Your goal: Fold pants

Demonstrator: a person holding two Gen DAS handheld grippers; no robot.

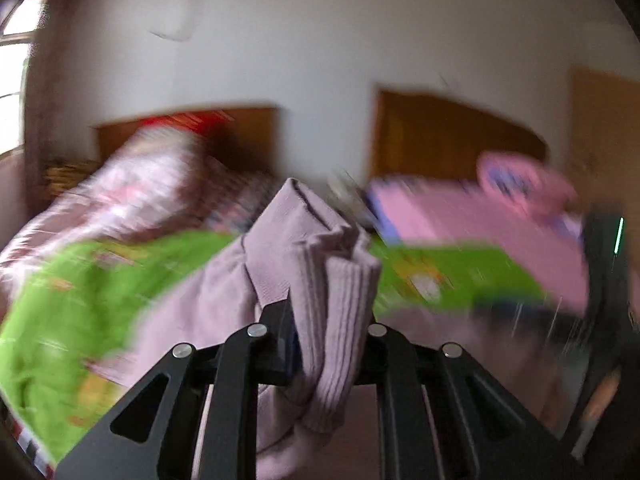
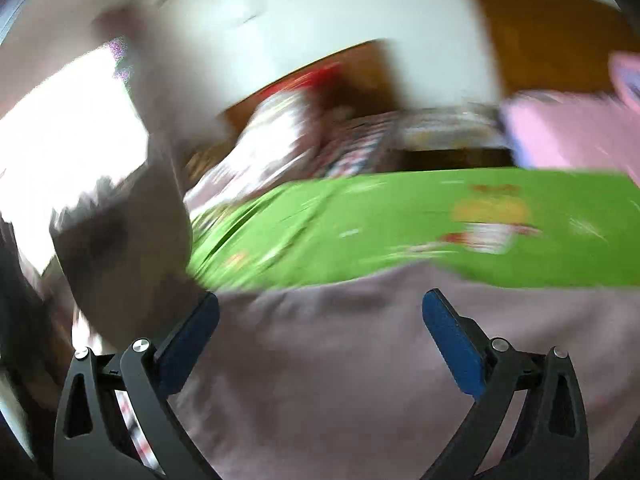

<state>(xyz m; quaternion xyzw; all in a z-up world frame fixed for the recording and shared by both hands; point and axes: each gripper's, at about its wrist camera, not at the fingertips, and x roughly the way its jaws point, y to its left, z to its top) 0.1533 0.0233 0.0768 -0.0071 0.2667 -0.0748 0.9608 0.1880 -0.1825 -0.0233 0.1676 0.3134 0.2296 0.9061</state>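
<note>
The mauve pants (image 1: pixel 320 264) are bunched between my left gripper's (image 1: pixel 328 312) fingers; a ribbed cuff hangs down over them. The left gripper is shut on the pants and holds them lifted above the green bedsheet (image 1: pixel 80 292). In the right wrist view the pants (image 2: pixel 320 360) spread flat below and ahead of my right gripper (image 2: pixel 320 312). Its blue pads (image 2: pixel 448 336) stand wide apart with nothing between them. A lifted part of the pants (image 2: pixel 128 240) hangs at the left. Both views are blurred by motion.
The green sheet (image 2: pixel 400 224) covers the bed. A rumpled pink quilt (image 1: pixel 132 188) lies at its far left, a wooden headboard (image 1: pixel 452 136) behind. A pink bed (image 1: pixel 460 216) with a pillow (image 1: pixel 524 184) stands to the right. A bright window (image 2: pixel 60 140) is at left.
</note>
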